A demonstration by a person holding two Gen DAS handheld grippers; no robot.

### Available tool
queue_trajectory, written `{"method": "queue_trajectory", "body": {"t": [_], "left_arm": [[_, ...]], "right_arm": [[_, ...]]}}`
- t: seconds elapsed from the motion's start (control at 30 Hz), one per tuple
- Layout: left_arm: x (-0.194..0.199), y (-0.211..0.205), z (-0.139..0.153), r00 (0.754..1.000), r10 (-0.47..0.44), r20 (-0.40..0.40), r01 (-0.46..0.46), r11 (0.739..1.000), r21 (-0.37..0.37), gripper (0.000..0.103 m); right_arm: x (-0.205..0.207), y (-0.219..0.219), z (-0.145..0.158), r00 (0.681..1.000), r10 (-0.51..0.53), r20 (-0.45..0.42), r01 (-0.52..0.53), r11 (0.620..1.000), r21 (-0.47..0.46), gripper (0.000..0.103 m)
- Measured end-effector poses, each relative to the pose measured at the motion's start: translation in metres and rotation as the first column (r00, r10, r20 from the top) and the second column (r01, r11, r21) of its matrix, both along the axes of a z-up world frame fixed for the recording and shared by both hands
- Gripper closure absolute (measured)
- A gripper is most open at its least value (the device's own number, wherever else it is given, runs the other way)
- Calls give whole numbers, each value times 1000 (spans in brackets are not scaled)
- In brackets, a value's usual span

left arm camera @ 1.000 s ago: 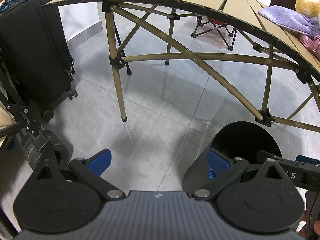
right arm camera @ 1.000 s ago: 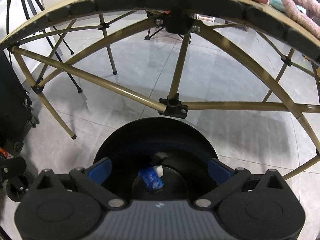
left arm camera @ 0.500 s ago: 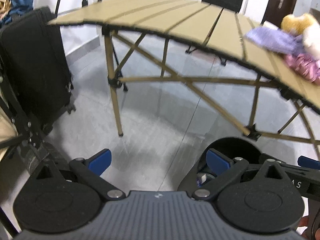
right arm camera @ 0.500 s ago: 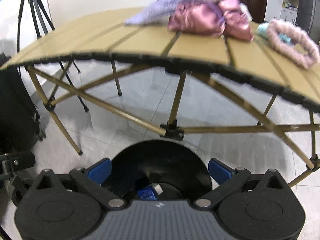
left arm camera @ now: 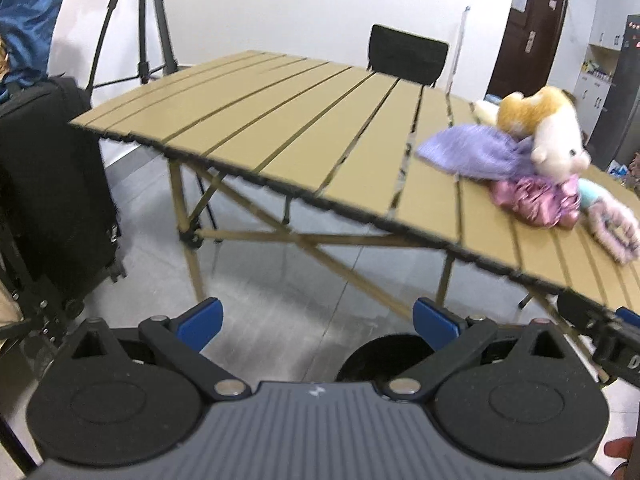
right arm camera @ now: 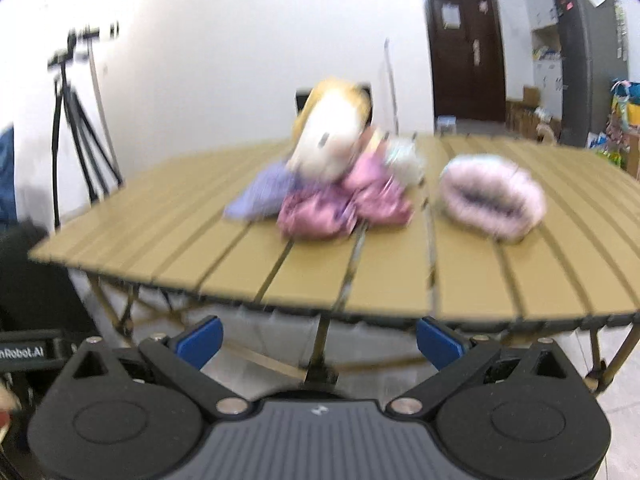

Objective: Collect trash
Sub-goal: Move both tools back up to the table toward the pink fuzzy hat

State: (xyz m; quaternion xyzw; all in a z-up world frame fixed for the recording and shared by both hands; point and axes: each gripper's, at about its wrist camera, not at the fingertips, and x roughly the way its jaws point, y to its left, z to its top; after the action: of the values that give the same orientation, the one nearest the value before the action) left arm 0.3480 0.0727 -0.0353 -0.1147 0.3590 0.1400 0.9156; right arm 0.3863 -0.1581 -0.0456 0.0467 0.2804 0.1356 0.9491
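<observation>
Both my grippers, left (left arm camera: pixel 316 319) and right (right arm camera: pixel 318 338), hang spread and empty before the slatted table (left arm camera: pixel 304 140). A plush doll (left arm camera: pixel 532 152) lies on the table.

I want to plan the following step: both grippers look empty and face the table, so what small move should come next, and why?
Probably bring the open right gripper forward over the table to look for trash. Only a plush doll, clothes and a fluffy pink ring show; the view is too blurred to tell more.
</observation>
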Motion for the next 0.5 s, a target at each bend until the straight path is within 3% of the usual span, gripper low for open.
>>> {"method": "queue_trajectory", "body": {"t": [0.2,0.33,0.5], "left_arm": [[19,-22,14,999,-39,32,39,999,-10,0],[32,-36,19,997,-60,46,61,998,-17,0],[50,-51,24,994,-87,58,88,996,-17,0]], "right_arm": [[9,-35,16,989,-74,125,71,997,34,0],[25,-52,20,969,-142,202,148,989,-11,0],[48,-75,18,954,-186,234,201,979,-40,0]]}}
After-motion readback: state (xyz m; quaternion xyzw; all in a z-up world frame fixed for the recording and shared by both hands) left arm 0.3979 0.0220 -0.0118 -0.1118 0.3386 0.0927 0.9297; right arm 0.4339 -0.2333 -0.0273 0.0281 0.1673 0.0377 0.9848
